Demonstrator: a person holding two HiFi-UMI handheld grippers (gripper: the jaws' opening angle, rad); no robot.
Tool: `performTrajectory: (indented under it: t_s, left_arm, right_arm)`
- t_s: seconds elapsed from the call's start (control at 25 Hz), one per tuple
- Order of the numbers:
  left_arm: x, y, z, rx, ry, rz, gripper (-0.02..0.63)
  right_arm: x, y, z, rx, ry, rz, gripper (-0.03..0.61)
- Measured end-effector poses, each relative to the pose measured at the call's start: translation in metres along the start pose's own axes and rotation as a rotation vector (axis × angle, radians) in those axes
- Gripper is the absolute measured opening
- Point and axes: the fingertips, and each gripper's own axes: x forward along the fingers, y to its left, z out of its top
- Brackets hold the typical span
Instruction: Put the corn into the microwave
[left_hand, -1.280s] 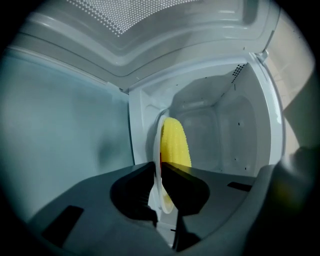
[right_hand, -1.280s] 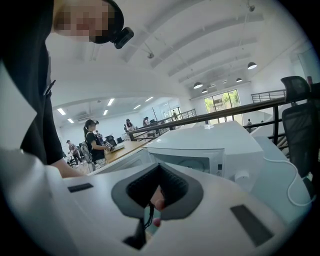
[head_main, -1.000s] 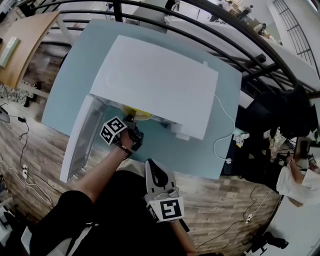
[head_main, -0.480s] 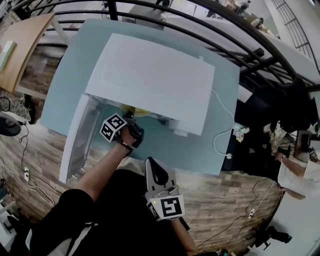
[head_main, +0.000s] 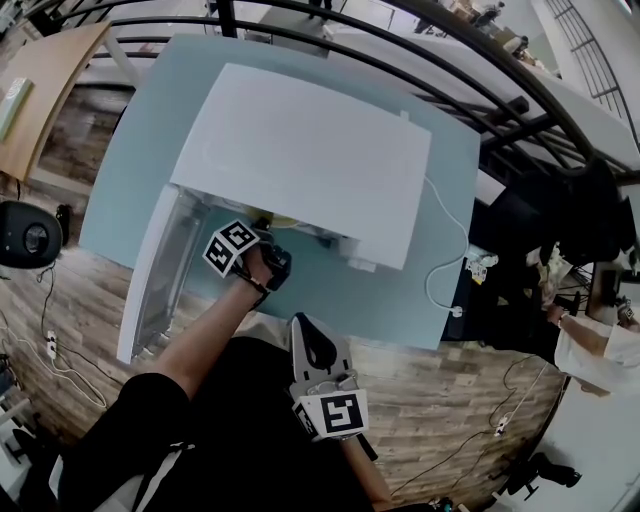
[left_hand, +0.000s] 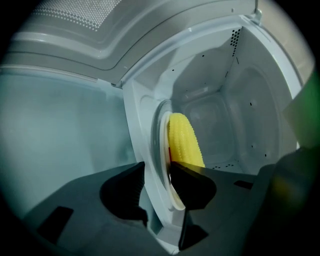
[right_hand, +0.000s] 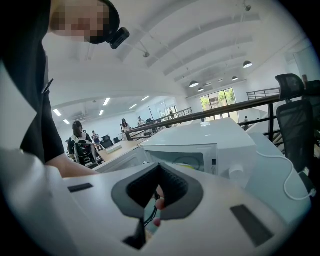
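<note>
You have nothing to read here. No words, numbers or brand marks can be made out on the microwave (head_main: 300, 150) or on the worktop (head_main: 140, 140). The left cube (head_main: 230, 247) and the right cube (head_main: 332, 412) carry only black-and-white square patterns, no letters or digits.

The left gripper (left_hand: 157, 169) has just been opening its jaws. They now stand apart across the rim of the round plate (left_hand: 164, 150) inside the microwave (left_hand: 225, 100), with the corn (left_hand: 184, 140) just beyond the right-hand jaw. In the head view less yellow shows at the oven mouth. The gripper's marker cube (head_main: 231, 247) sits slightly higher, and a black round object (head_main: 28, 234) has come in at the left edge.
</note>
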Motion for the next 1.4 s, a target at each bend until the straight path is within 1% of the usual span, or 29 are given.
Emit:
performTrajectory:
  t_s: [0.2, 0.4, 0.52, 0.64, 0.72, 0.76, 0.8, 0.88, 1.0, 1.12, 1.32, 1.4]
  left_arm:
    - [0.0, 0.0, -0.001, 0.02, 0.009, 0.009, 0.153]
    - [-0.006, 0.001, -0.001, 0.029, 0.005, -0.003, 0.16]
    - [-0.014, 0.002, -0.001, 0.047, 0.001, -0.008, 0.16]
    - [-0.022, 0.001, -0.002, 0.099, 0.007, -0.021, 0.156]
    - [-0.028, 0.001, -0.004, 0.147, 0.017, -0.033, 0.137]
    - [-0.03, 0.001, -0.005, 0.177, 0.022, -0.034, 0.1]
    - [-0.033, 0.001, -0.006, 0.211, 0.026, -0.033, 0.047]
    - [-0.041, 0.001, -0.01, 0.27, 0.044, -0.034, 0.006]
    - [-0.054, -0.004, -0.018, 0.32, 0.078, -0.075, 0.003]
    - [-0.067, -0.009, -0.024, 0.364, 0.091, -0.13, 0.003]
    - [-0.092, -0.023, -0.025, 0.45, 0.068, -0.204, 0.002]
    - [-0.1, -0.029, -0.024, 0.472, 0.054, -0.229, 0.002]
  right_arm:
    - [-0.002, 0.001, -0.001, 0.013, 0.016, 0.003, 0.009]
    - [-0.005, -0.004, -0.002, 0.008, -0.01, -0.018, 0.009]
    - [-0.005, -0.003, -0.003, 0.011, -0.012, -0.011, 0.009]
    - [-0.003, 0.001, -0.003, 0.014, -0.013, 0.001, 0.009]
    - [-0.001, 0.005, -0.003, 0.0, -0.017, 0.018, 0.009]
    - [0.0, 0.006, -0.004, -0.006, -0.017, 0.025, 0.009]
    - [0.001, 0.008, -0.005, -0.004, -0.015, 0.03, 0.009]
    - [0.001, 0.011, -0.005, 0.0, -0.013, 0.039, 0.009]
    - [0.0, 0.016, -0.003, -0.011, -0.016, 0.055, 0.009]
    - [0.0, 0.019, -0.005, 0.0, -0.011, 0.066, 0.009]
    - [-0.006, 0.021, -0.004, 0.006, -0.023, 0.072, 0.009]
    - [-0.008, 0.021, -0.003, 0.004, -0.027, 0.074, 0.009]
